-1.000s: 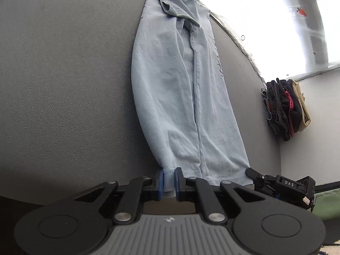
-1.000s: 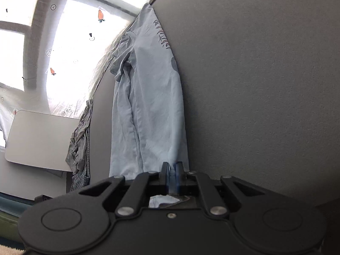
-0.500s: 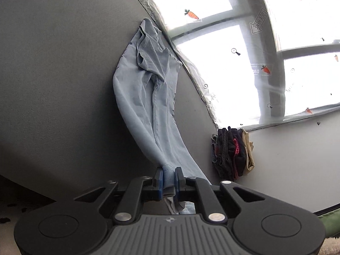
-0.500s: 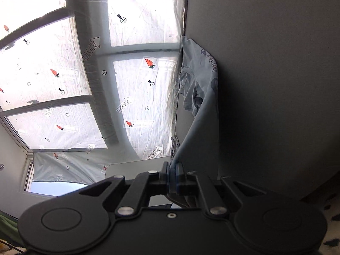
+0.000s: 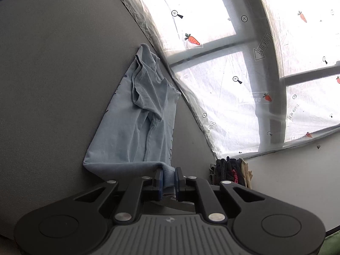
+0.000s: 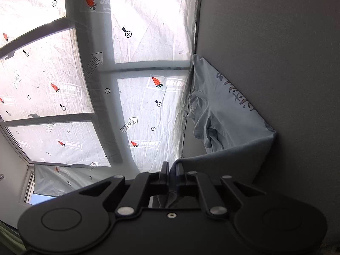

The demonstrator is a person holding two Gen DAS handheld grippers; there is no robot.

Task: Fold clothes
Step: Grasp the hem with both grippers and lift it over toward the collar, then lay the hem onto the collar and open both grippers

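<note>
A light blue T-shirt [image 5: 136, 125] lies on the grey table [image 5: 53, 85], its far part bunched near the table's far edge. My left gripper [image 5: 169, 175] is shut on the shirt's near hem and holds it lifted, folded back over the lying part. In the right wrist view the shirt [image 6: 225, 114] shows a dark print, and its lifted near part forms a fold. My right gripper [image 6: 173, 171] is shut on the other end of the hem, raised above the table [image 6: 286, 53].
A pile of dark clothes [image 5: 230, 173] with a beige piece sits at the table's far right edge. A window covered with printed plastic film [image 5: 244, 74] runs behind the table and fills the left of the right wrist view [image 6: 85, 85].
Both grippers have lifted the shirt's near hem off the table and carried it toward the far end, so the shirt now bends over itself. Both cameras have tilted up toward the window.
</note>
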